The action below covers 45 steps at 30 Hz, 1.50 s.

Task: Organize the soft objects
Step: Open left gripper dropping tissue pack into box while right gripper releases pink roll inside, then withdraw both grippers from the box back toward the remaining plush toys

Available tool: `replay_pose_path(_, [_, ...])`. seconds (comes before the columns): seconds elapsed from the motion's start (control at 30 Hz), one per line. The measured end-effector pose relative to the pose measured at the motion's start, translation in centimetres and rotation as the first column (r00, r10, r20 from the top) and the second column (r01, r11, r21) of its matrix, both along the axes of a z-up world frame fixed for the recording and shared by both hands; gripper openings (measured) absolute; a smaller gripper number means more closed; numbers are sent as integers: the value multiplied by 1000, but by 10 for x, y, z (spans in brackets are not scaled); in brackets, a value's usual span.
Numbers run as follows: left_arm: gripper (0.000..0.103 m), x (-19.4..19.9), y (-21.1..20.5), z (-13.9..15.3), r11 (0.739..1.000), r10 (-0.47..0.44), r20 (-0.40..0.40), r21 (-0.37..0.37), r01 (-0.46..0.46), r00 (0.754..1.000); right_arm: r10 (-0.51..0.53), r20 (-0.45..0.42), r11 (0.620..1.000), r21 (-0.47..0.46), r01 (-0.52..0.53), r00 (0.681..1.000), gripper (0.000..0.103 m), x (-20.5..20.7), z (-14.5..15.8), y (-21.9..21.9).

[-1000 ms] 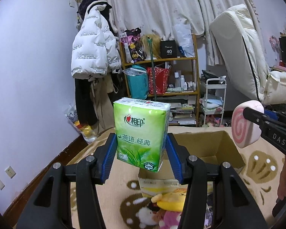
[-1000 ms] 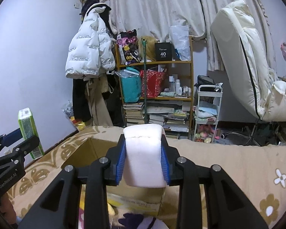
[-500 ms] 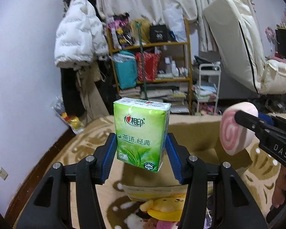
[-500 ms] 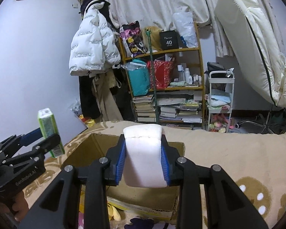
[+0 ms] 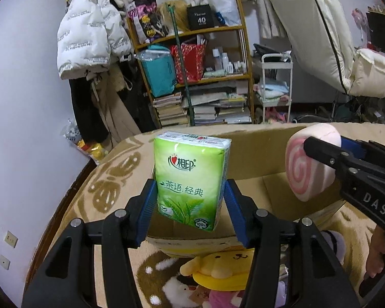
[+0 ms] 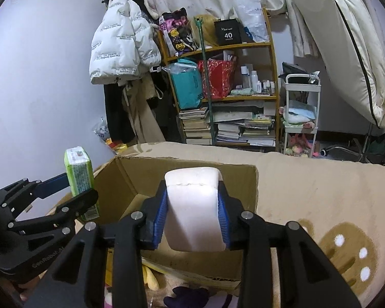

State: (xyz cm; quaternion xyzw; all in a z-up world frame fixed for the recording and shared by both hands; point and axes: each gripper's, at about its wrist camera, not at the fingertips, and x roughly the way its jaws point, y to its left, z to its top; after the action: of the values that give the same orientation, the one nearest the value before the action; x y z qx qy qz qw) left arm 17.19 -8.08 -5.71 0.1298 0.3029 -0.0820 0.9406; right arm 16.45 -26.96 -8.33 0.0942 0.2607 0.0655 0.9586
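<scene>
Left wrist view: the cardboard box (image 5: 246, 159) sits open-topped on the patterned blanket (image 5: 107, 179), its near rim below both tools, so either load can drop straight in, I judge. Its far wall stands higher than the near one, and the floor I can see looks bare, so there is room inside. The left gripper (image 5: 191, 200) pinches the green tissue pack (image 5: 190, 177) upright by its lower sides, over the near left corner. The right gripper (image 6: 192, 220) squeezes the pink swirl cushion (image 6: 193, 205) on its flat faces, over the near rim. The yellow plush (image 5: 223, 264) lies outside, against the box's near wall.
</scene>
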Motion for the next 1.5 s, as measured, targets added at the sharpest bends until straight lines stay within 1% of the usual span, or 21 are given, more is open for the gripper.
replay_pose_path(0.07, [54,2,0,-2,1000,5,-17,-4,-5,1000,2,-6,1000,-2,-2,1000,39,0,-1,1])
replay_pose_path(0.17, [54,1,2,-3,1000,6,-19,3,-6,1000,0,-21,1000,7,0,1000,42,2,-4,-1])
replay_pose_path(0.23, [57,-1,1,-3,1000,8,-13,16,-8,1000,-1,-32,1000,17,2,999,43,4,-6,-2])
replay_pose_path(0.3, [65,-2,2,-3,1000,22,-18,13,-22,1000,0,-42,1000,21,1,999,43,6,-8,-2])
replay_pose_path(0.4, [70,-4,6,-4,999,34,-18,11,-34,999,1,-58,1000,23,1,998,44,8,-11,-2])
replay_pose_path(0.53, [71,-4,10,-3,999,48,-22,2,-48,999,3,-59,1000,23,-1,998,46,8,-12,-2])
replay_pose_path(0.67, [78,-5,13,1,999,53,-16,-12,-53,998,4,-66,1000,28,-2,998,48,10,-15,-2])
replay_pose_path(0.77, [80,-6,17,2,998,58,-21,-22,-59,998,6,-61,999,35,-4,998,52,9,-14,-2])
replay_pose_path(0.83, [82,-7,19,4,998,60,-25,-28,-61,998,9,-48,999,34,-7,999,58,9,-12,-1])
replay_pose_path(0.87, [85,-8,20,4,998,62,-26,-29,-63,998,11,-39,999,35,-9,999,59,8,-11,-1])
replay_pose_path(0.97, [90,-11,23,7,997,73,-28,-31,-74,997,14,-27,999,40,-13,1000,69,5,-8,0])
replay_pose_path(1.0, [93,-11,25,7,996,76,-32,-33,-77,997,14,-26,999,42,-13,1000,73,4,-7,0])
replay_pose_path(1.1, [94,-13,28,9,995,80,-55,-51,-83,995,20,-29,999,42,-19,999,82,3,-6,0])
replay_pose_path(1.13, [94,-14,29,9,995,81,-60,-54,-85,995,22,-27,999,40,-21,999,87,1,-5,1])
replay_pose_path(1.23, [95,-17,34,9,994,92,-76,-56,-96,993,21,-17,999,29,-20,1000,97,-6,-2,3])
replay_pose_path(1.3, [95,-20,38,10,992,96,-92,-78,-103,991,19,-17,999,30,-18,1000,103,-8,-1,4])
replay_pose_path(1.4, [95,-23,43,12,988,105,-113,-102,-116,988,7,-26,999,38,-6,1000,103,-13,0,4])
replay_pose_path(1.5, [95,-30,47,16,986,117,-113,-103,-129,987,1,-39,999,43,0,999,103,-21,0,3])
